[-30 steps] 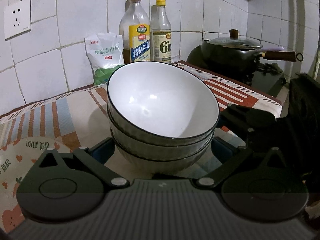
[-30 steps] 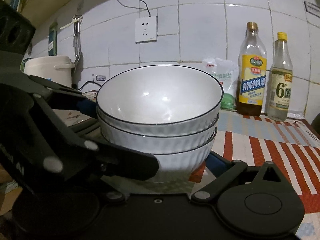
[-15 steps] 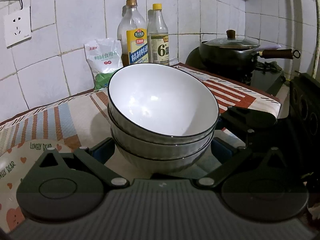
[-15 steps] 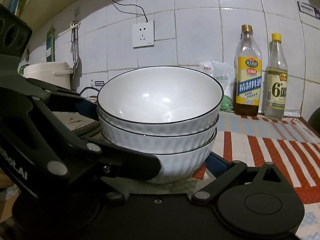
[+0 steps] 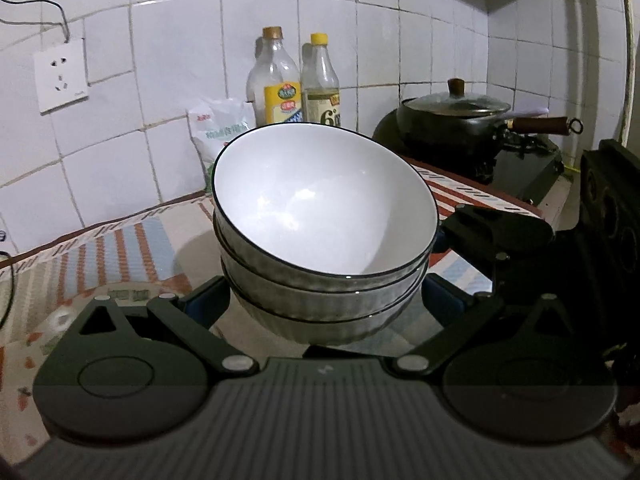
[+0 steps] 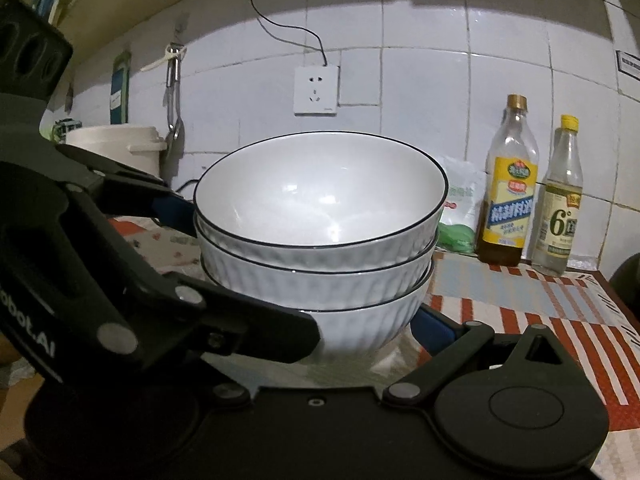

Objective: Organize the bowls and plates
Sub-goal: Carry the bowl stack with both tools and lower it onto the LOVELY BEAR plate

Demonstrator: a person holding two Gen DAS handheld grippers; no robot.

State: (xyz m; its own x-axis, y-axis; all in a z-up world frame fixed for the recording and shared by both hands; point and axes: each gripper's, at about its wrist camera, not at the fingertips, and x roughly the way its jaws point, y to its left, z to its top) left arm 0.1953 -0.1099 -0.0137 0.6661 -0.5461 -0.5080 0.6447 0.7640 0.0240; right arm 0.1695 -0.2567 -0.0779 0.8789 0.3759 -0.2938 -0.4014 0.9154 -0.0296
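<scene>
— What's nearest, low in the frame?

— Both grippers. The left gripper (image 5: 325,300) has its blue-padded fingers (image 5: 208,300) spread around the foot of the stack of three bowls (image 5: 324,236), one on each side. Whether the pads press the bottom bowl I cannot tell. The right gripper (image 6: 304,320) reaches in from the other side. In its own view only its right finger (image 6: 434,328) shows, beside the bottom bowl; the left side is hidden behind the other tool's arm, so I cannot tell its state either.

— And the bowls?

— Centre of both views, nested white bowls with dark rims and ribbed sides, over the striped tablecloth (image 6: 540,312).

— Farther back?

— A cooking-wine bottle (image 6: 508,184) and a vinegar bottle (image 6: 560,200) by the tiled wall at right, a salt bag (image 6: 460,208) behind the bowls, a wall socket (image 6: 316,90) above. In the left view's upper right, a lidded wok (image 5: 460,116) sits on the stove.
</scene>
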